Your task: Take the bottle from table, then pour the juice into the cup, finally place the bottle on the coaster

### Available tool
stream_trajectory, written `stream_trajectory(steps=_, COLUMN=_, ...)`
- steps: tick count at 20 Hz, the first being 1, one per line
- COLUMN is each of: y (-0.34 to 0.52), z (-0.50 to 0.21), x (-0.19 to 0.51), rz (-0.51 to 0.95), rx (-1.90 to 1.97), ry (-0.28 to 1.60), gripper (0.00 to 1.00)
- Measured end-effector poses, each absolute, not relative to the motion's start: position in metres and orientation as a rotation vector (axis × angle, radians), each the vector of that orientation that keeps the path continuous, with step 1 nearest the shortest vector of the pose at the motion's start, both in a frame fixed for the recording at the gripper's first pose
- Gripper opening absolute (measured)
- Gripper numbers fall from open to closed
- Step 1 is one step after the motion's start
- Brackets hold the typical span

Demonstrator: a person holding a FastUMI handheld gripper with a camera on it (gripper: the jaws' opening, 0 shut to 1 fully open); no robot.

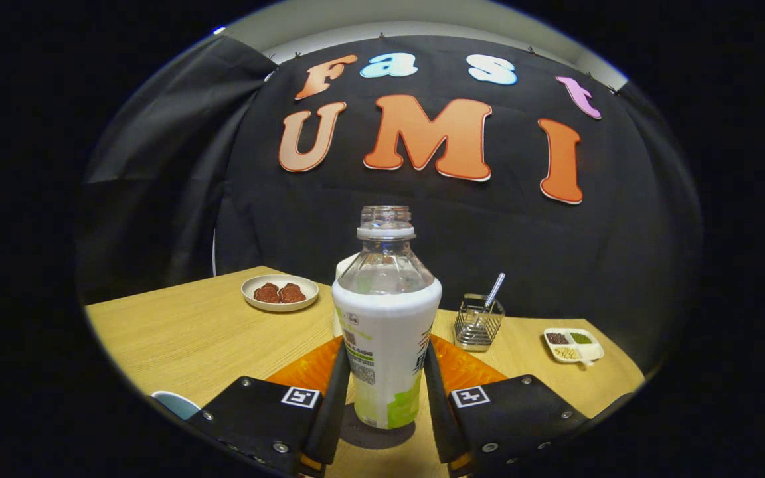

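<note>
Both fingers press the upright, uncapped bottle on the desk, level; behind it at 12 o'clock, an orange coaster and white cup are mostly hidden.

Booth wall: black cloth, creased, hung behind the table; a second black drape hangs in folds at the left corner. Above the cloth, a strip of pale ceiling. Table: light wood-grain top, evenly lit. On the table near the wall: a white plate of brown biscuits, a wire basket holding a metal utensil, and a small white divided dish of seeds.
</note>
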State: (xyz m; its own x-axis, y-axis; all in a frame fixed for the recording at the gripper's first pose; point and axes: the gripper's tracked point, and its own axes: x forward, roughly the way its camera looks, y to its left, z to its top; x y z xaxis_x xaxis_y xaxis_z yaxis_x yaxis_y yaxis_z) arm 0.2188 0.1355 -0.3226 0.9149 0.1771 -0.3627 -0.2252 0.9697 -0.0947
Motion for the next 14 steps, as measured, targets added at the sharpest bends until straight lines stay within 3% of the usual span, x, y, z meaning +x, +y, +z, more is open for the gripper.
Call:
stream_trajectory(steps=10, y=0.134, z=-0.348, x=0.210, rz=0.232, rx=-0.089, ry=0.431, gripper=0.58)
stream_trajectory(steps=14, y=0.135, z=-0.334, x=0.198, rz=0.270, rx=-0.049, ry=0.453, gripper=0.70)
